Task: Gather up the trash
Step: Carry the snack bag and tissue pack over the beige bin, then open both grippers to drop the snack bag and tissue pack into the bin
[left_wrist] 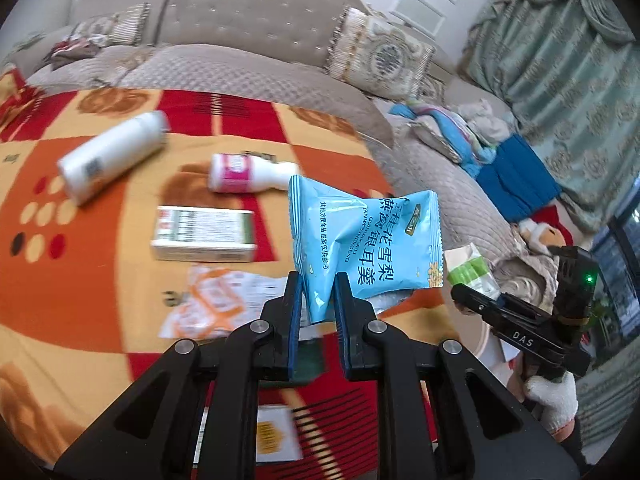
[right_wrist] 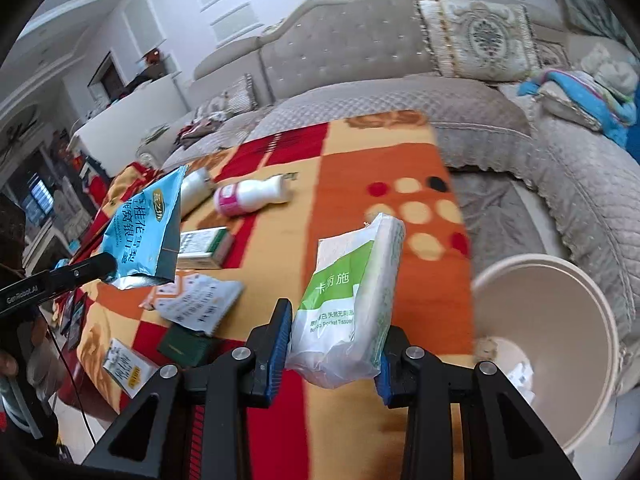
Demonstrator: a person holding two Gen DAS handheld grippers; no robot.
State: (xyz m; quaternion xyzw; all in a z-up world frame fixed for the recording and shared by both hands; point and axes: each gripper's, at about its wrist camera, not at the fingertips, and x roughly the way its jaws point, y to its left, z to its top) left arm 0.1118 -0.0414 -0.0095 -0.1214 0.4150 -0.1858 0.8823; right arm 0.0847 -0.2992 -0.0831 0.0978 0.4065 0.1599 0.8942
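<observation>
Right tool (right_wrist: 334,344) gripping tissue pack (right_wrist: 352,300), bin (right_wrist: 560,360) lying just right, nearer this hand; left tool (left_wrist: 318,300) pinching blue packet (left_wrist: 360,240).

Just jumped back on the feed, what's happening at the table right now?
A person is clearing trash with a handheld gripper in each hand. The left gripper is shut on a blue snack packet, lifted off the patterned tablecloth. The right gripper is shut on a green-and-white tissue pack, with the beige bin just to its right. Two white bottles, a small box and a crumpled wrapper lie on the cloth.
</observation>
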